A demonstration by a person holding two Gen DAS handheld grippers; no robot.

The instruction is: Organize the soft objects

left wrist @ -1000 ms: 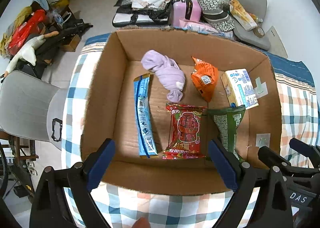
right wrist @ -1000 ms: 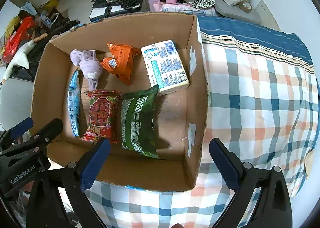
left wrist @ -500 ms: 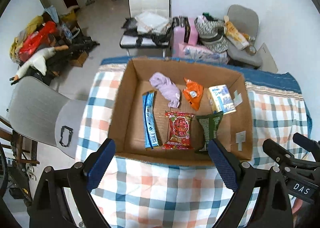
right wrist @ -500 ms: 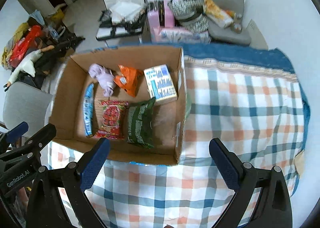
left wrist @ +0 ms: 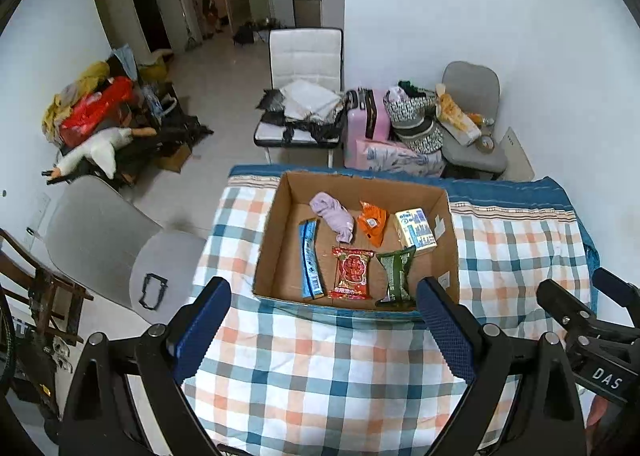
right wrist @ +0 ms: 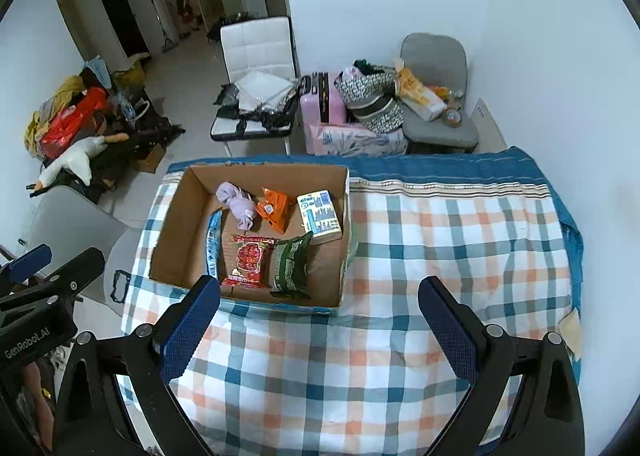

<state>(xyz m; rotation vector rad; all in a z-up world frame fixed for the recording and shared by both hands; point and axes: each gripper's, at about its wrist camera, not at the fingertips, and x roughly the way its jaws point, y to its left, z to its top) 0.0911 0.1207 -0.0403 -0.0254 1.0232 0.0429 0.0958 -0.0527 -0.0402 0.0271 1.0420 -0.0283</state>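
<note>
On the checked tablecloth (left wrist: pixel 320 376), one open cardboard box (left wrist: pixel 276 240) containing: lilac cloth bundle (left wrist: pixel 334 212), orange packet (left wrist: pixel 373 221), tissue pack (left wrist: pixel 415 228), blue stick pack (left wrist: pixel 310 258), red snack bag (left wrist: pixel 352 273), green bag (left wrist: pixel 397 272). Left gripper (left wrist: pixel 322 332) and right gripper (right wrist: pixel 320 328), both spread, holding nothing, well short of the box.

Cardboard box (right wrist: pixel 172 228) — six soft items inside.

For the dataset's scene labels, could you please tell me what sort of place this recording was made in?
Probably a lived-in home. A cardboard box of soft items sits on a checked cloth, with a pink suitcase, a white chair piled with bags, and a hallway beyond.
</note>
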